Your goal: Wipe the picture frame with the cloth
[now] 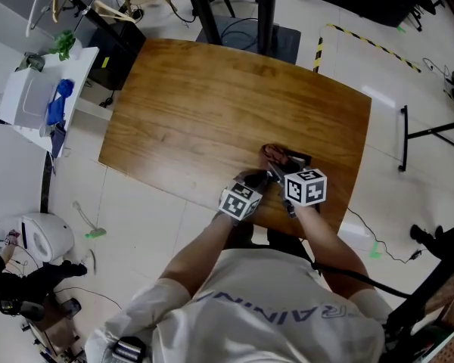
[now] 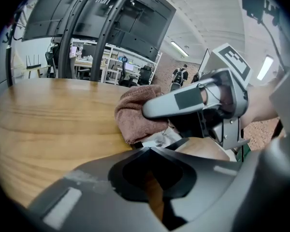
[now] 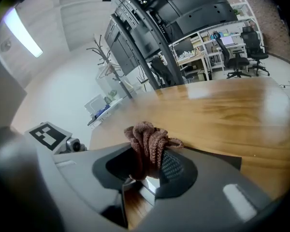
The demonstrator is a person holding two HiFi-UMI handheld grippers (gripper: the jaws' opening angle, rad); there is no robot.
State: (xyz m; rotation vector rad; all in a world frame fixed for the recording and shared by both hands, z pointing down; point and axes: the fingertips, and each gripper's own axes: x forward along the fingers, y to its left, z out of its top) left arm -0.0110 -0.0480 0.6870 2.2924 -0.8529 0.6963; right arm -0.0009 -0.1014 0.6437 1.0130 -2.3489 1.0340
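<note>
A wooden bench (image 1: pixel 212 104) seen from above, with a person at its near edge. Near the right end of that edge a dark picture frame (image 1: pixel 296 158) lies flat. The part that shows is a strip running roughly left to right; the grippers hide the rest. The left gripper (image 2: pixel 148 150) has its jaws closed on the frame's near edge. The right gripper (image 3: pixel 147 161) has its jaws clamped on a bunched brown cloth (image 3: pixel 149 144), which rests on the frame.
</note>
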